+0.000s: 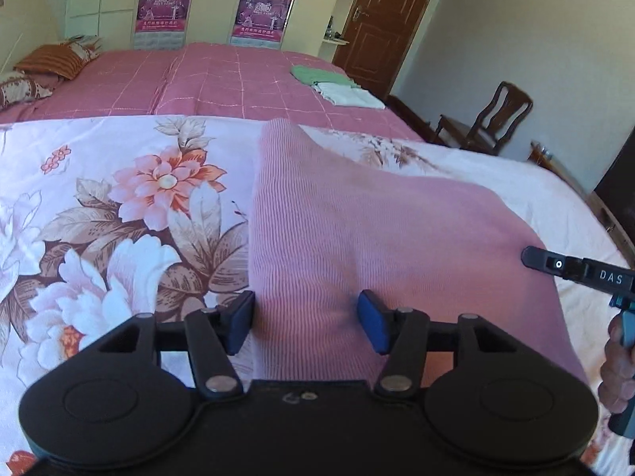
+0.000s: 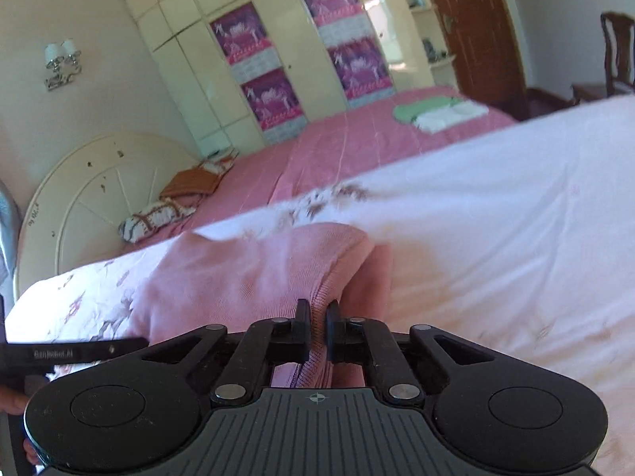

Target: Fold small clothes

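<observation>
the bed (image 1: 222, 79) fills both views, its far half under a pink checked cover and its near half under a white floral sheet (image 1: 119, 198). cream wardrobes with purple posters (image 1: 164, 8) stand behind it, a brown door (image 1: 381, 20) is at the right, and a wooden chair (image 1: 488, 119) stands near the bed's far corner.

the pink ribbed garment (image 1: 357, 238) lies on the floral sheet, right at the near edge, spread wide with one fold already turned over so that a long straight edge runs away from the left wrist camera. on the pink cover well beyond it lie a folded green cloth (image 1: 317, 73) and a folded white cloth (image 1: 349, 93), touching each other. pillows (image 1: 51, 59) lie at the head end.

the left gripper (image 1: 305, 323) hangs just over the garment's near end with its jaws about half open; its left blue pad (image 1: 240, 323) sits at the garment's left edge and the other over the knit, and neither presses on the fabric, as far as this view shows.

the right gripper (image 2: 316, 333) has its jaws almost together, pinching a ribbed hem of the garment (image 2: 254, 277) between them, and the cloth rises in a ridge at the grip. in the left wrist view it comes in from the right at the garment's right corner, with the person's hand (image 1: 617, 361) on its handle.
</observation>
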Action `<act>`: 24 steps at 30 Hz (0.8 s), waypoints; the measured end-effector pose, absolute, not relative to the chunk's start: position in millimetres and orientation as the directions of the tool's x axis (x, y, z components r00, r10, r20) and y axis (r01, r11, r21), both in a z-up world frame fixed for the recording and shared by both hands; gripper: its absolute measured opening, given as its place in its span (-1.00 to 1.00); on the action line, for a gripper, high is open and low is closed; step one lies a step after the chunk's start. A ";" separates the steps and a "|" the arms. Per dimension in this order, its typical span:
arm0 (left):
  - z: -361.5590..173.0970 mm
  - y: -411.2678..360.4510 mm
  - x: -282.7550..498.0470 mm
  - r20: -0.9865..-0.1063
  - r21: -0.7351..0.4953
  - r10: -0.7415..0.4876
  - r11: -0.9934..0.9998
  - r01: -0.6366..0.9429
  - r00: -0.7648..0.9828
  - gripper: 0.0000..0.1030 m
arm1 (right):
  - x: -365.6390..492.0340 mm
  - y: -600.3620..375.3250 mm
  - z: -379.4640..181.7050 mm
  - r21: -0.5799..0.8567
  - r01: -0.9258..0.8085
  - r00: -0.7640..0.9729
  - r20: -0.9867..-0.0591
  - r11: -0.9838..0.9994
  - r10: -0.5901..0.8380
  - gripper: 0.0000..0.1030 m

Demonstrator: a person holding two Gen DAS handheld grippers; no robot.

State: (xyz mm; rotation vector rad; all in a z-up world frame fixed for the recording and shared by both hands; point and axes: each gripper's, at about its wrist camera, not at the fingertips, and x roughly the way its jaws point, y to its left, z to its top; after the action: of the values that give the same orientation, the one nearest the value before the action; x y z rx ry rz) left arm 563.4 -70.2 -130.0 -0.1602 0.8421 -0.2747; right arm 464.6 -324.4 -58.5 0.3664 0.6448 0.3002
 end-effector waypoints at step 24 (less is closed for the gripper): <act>-138.4 -34.4 469.2 -0.700 -0.282 -0.252 0.957 0.066 0.668 0.25 | 377.2 -295.1 -65.6 0.379 -0.183 0.626 -0.666 0.907 0.405 -0.57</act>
State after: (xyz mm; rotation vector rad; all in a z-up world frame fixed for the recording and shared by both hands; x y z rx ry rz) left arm 469.2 -34.4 -138.4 -0.2417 0.8217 -0.1811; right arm 377.2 -295.1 -65.6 0.2882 0.8294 0.3430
